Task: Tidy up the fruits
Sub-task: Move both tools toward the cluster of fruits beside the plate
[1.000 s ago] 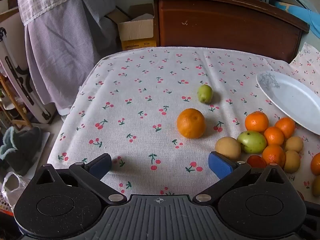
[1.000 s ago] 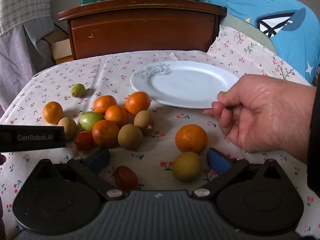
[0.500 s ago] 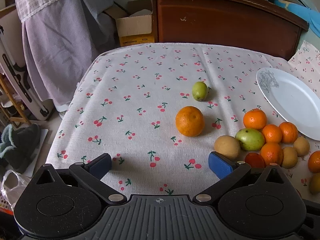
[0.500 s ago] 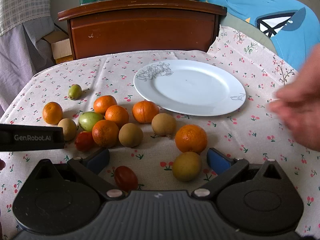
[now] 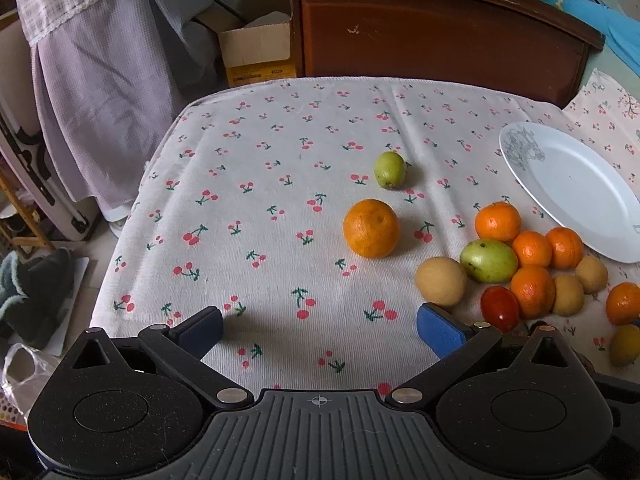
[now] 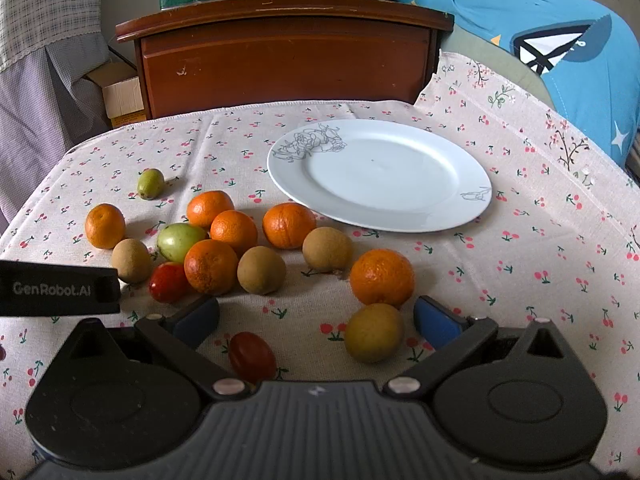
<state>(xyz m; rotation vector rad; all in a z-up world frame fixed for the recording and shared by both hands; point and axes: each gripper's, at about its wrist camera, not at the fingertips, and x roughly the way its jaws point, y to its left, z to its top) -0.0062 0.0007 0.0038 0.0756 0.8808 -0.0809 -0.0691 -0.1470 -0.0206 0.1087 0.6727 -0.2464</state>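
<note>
Both the left hand-held gripper and right hand-held gripper are wide open, holding nothing, above the fruits beside the plate.

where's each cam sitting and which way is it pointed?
Left wrist: on the left gripper, low at the table's left, facing the lone orange; open fingers show.
Right wrist: on the right gripper, facing the plate; open fingers and the left gripper's side show.
Shared: plate, fruit pile, small green fruit, headboard.

The left view's edge cuts off the white plate and yellow fruit.
</note>
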